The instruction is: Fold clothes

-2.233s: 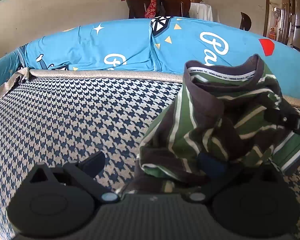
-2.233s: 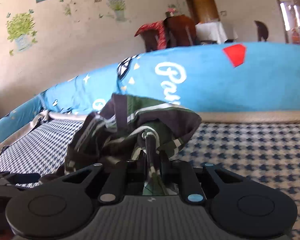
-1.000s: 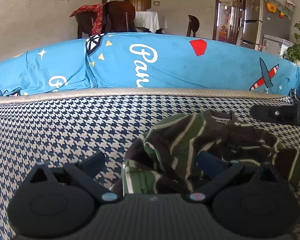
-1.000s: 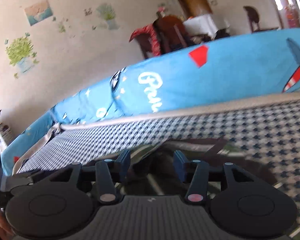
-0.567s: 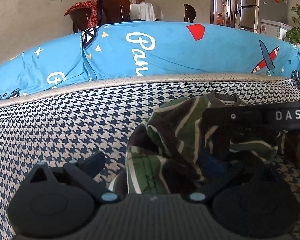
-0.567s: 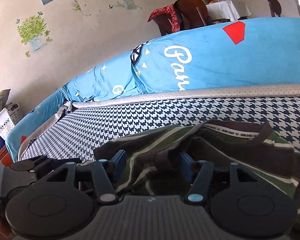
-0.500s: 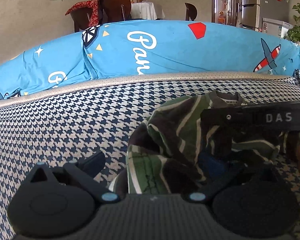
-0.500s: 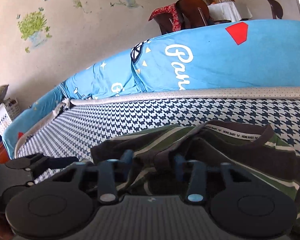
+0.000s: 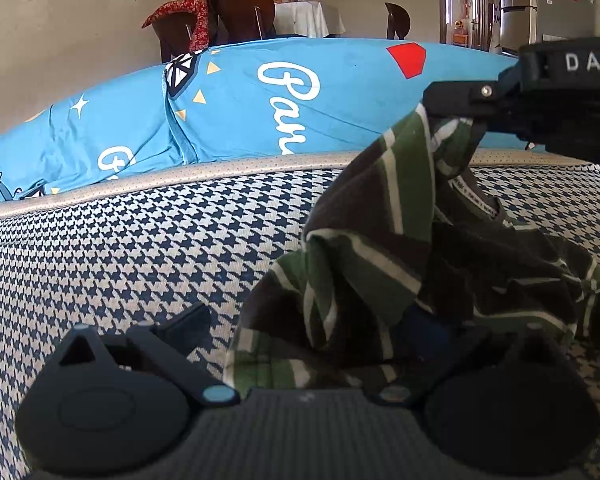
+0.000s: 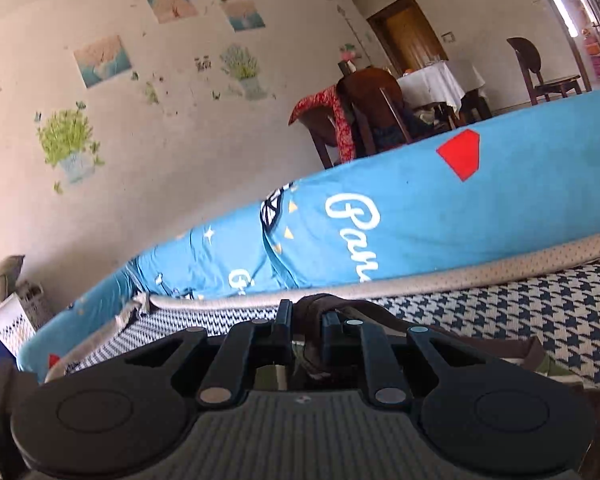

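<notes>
Right claw: jaws drawn close together, clamped on a fold of the striped shirt at lower centre of the right wrist frame. In the left wrist frame the same claw enters from the upper right, bearing the letters "DAS", and holds a peak of the shirt raised above the rest of the cloth.

Left claw: jaws spread wide. The left finger lies clear over the mattress; the right finger is mostly hidden beneath the cloth. Nothing is gripped between them.

The shirt, green and dark brown with white stripes, occupies the centre right of the left wrist frame. Its lower part rests bunched on the houndstooth mattress and spills over the left claw's right side. A printed collar band is visible at right of centre.

Behind the mattress runs a blue printed bolster. Further back stand dark wooden chairs and a white-clothed table.
</notes>
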Tool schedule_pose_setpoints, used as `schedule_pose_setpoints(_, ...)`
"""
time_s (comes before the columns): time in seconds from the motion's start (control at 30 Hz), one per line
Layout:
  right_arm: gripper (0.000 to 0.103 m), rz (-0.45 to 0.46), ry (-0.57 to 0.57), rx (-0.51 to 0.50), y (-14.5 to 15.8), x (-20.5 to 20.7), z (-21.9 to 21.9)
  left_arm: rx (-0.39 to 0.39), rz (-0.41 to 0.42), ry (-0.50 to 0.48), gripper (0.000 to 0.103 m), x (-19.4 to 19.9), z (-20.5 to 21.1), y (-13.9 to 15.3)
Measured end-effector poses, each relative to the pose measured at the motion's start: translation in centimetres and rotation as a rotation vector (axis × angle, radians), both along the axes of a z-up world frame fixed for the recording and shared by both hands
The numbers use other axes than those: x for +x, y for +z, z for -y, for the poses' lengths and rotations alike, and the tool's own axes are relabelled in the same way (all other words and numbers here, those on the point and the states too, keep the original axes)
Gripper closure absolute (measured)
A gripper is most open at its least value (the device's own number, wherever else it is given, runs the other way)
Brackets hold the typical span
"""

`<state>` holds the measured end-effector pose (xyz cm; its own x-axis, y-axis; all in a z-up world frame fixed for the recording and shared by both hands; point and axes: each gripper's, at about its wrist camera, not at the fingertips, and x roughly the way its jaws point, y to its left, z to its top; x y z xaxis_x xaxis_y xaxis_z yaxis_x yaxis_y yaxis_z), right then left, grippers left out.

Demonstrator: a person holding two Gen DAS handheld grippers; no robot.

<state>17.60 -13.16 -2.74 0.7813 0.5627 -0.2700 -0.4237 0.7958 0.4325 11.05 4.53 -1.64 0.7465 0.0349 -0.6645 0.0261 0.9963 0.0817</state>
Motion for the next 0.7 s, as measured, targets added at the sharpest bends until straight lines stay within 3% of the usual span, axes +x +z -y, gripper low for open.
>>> schedule_pose_setpoints(0.4,0.087,0.005,-0.017,-0.02,-0.3,0.5,-0.1,0.016,-0.023,0.056,0.0,2.7,0.2,-0.4)
schedule_pose_setpoints(0.63,0.085,-0.068,-0.041,-0.044,-1.8,1.4,0.0,0.017,-0.04,0.068,0.0,3.6,0.1,-1.0)
schedule_pose_setpoints(0.7,0.08,-0.095,-0.047,-0.052,-2.3,1.6,0.0,0.016,-0.043,0.068,0.0,3.7,0.1,-1.1)
